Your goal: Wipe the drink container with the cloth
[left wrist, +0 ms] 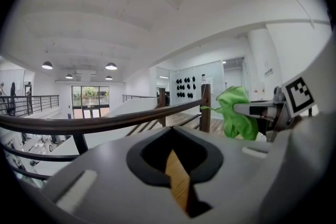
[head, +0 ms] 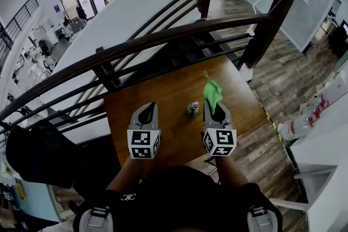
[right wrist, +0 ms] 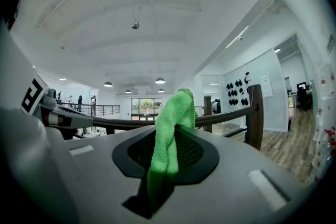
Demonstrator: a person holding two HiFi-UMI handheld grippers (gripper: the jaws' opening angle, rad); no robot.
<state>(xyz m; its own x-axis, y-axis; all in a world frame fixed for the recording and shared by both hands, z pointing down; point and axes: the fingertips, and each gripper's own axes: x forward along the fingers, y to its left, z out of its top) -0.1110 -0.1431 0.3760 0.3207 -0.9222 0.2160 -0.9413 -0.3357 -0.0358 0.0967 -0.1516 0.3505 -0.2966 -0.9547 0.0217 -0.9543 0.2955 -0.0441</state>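
A small silver drink can [head: 192, 107] stands upright on the wooden table [head: 163, 95], between my two grippers. My right gripper [head: 216, 110] is shut on a green cloth [head: 212, 94], which sticks up out of its jaws; in the right gripper view the cloth [right wrist: 167, 139] fills the gap between the jaws. The can is just left of that gripper, apart from it. My left gripper [head: 147, 112] is shut with nothing in it, held above the table left of the can. In the left gripper view the green cloth [left wrist: 237, 113] and the right gripper show at the right.
A dark wooden railing [head: 163, 35] with black bars runs along the table's far edge, with a post [head: 266, 30] at the right. Beyond it the floor drops to a lower level. White bottles [head: 304, 119] stand on a shelf at the right.
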